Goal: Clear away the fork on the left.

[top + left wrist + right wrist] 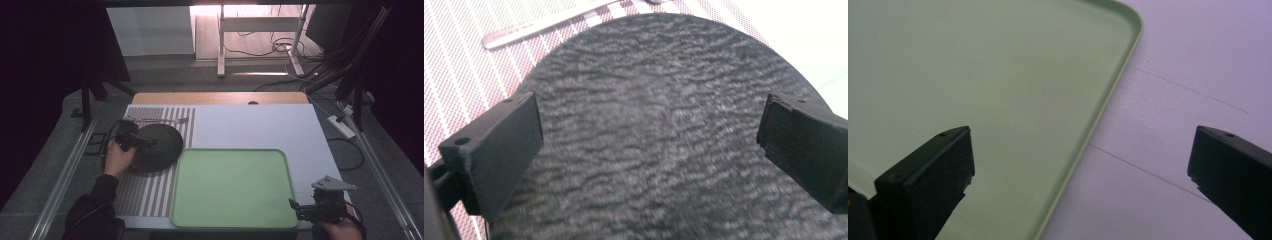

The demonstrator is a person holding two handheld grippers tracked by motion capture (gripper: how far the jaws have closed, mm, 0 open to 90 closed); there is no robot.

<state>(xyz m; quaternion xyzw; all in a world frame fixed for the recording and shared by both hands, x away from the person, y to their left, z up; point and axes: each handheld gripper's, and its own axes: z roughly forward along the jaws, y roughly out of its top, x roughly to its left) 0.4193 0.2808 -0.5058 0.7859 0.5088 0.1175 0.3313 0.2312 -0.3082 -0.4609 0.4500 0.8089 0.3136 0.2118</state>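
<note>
The white bench [260,125] carries an empty green tray [232,187] at its near middle; left of it a striped placemat [150,195] bears a round dark textured plate [157,147], touching the tray's corner, with a fork [160,120] beyond; the left tongs [131,142], spread wide, hover directly over the plate, the nearer hand; the right tongs [302,209] gape over the tray's near right corner.

Pale green, plain and unpatterned: tray [231,187] at about 5 o'clock on the white bench [260,125]. Dark charcoal with a rippled, woolly texture: round plate [159,146] at 9 o'clock, on a placemat [150,192] striped grey and white. Silver for the fork [165,120] at 11 o'clock; matte black on both pairs of fingers [499,150].
</note>
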